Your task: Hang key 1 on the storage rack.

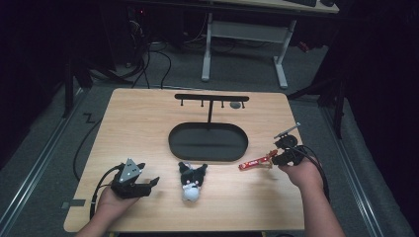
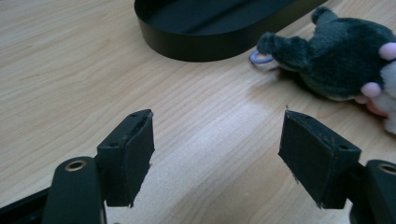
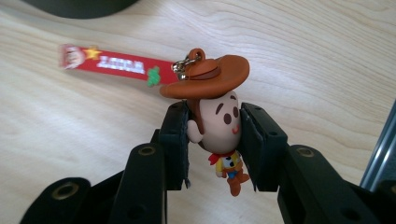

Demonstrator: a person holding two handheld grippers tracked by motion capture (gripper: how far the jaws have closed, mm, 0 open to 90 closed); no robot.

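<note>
My right gripper [image 3: 214, 135] is shut on a small cowboy figure keychain [image 3: 217, 114] with a brown hat; the pads press the sides of its head. Its red strap [image 3: 114, 63] trails off to the left above the wood. In the high view the right gripper [image 1: 276, 156] is at the table's right with the red strap [image 1: 254, 163] sticking out leftward. My left gripper [image 2: 217, 161] stands open over bare wood, nothing between its pads. It rests at the front left [image 1: 148, 183]. A dark plush toy [image 1: 191, 181] with a white face lies at the front centre [image 2: 336, 58].
A black oval tray [image 1: 173, 143] sits mid-table with a black hook rack [image 1: 211, 98] rising behind it. The tray's wall [image 2: 210, 46] lies just beyond the left gripper. A desk frame [image 1: 281, 64] and cables are on the floor behind the table.
</note>
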